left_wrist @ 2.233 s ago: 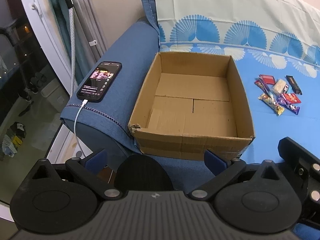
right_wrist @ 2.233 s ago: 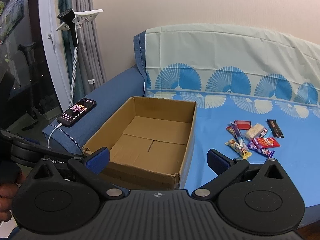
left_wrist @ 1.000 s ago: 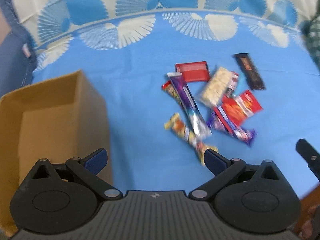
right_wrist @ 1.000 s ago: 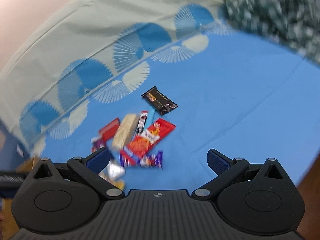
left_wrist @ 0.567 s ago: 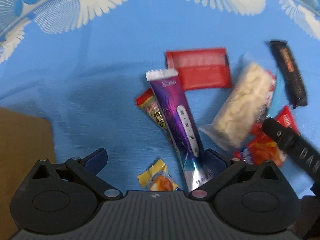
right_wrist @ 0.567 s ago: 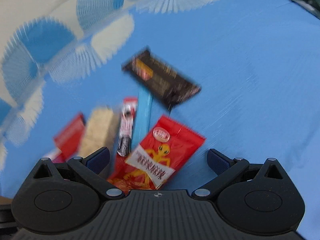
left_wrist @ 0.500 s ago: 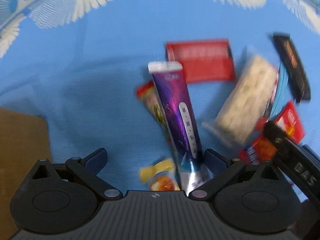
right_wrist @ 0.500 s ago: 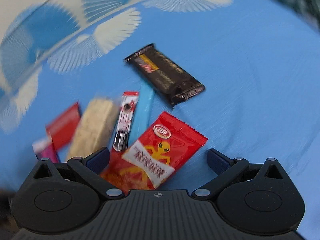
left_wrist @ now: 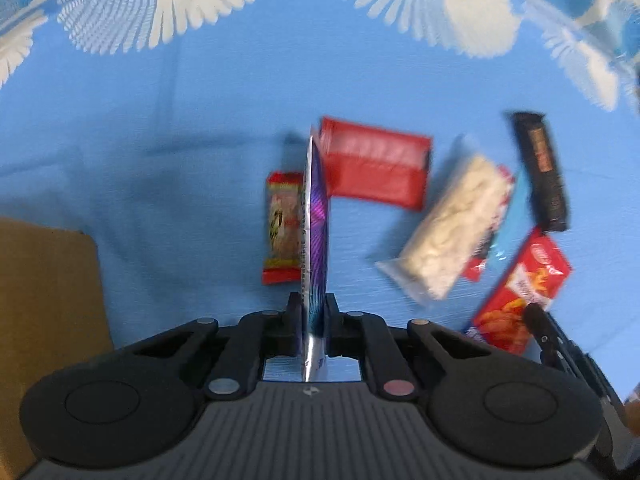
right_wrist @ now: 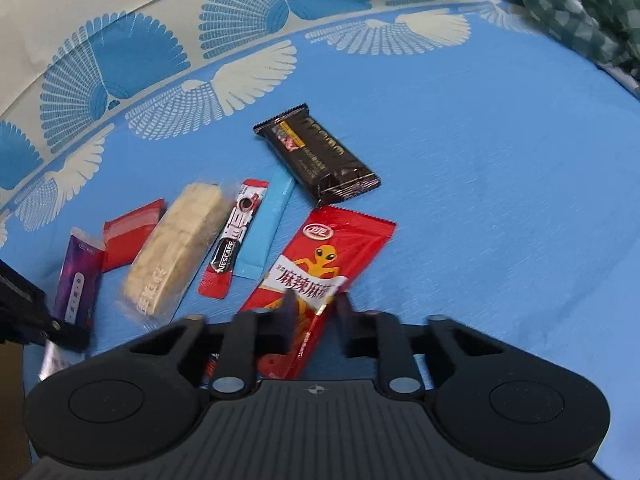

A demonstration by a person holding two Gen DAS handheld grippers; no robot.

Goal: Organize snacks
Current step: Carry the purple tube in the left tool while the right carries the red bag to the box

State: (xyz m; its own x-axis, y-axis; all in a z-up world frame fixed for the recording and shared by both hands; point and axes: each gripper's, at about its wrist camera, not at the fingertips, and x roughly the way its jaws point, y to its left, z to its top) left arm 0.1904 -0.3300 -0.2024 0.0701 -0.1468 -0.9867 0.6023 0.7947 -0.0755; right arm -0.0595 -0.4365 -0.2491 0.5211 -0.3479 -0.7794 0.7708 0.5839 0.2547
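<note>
My left gripper (left_wrist: 313, 308) is shut on the purple snack packet (left_wrist: 316, 240) and holds it edge-up above the blue sheet. My right gripper (right_wrist: 312, 306) has its jaws closing around the lower end of the red alien snack pack (right_wrist: 320, 276); a gap still shows on the right side. Loose snacks lie around: a red-yellow bar (left_wrist: 282, 228), a red pack (left_wrist: 376, 164), a white rice bar (left_wrist: 452, 224), a black chocolate bar (right_wrist: 318, 154), a Nescafe stick (right_wrist: 234, 236) and a light blue stick (right_wrist: 266, 224). The purple packet also shows in the right wrist view (right_wrist: 78, 276).
The cardboard box (left_wrist: 44, 312) edge is at the left in the left wrist view. A green checked cloth (right_wrist: 580, 12) lies at the far right of the bed. The left gripper's body (right_wrist: 24, 308) shows at the left edge of the right wrist view.
Both grippers dropped onto the snack pile. The left jaws closed on the purple packet and turned it on edge. The right jaws narrowed around the red alien pack.
</note>
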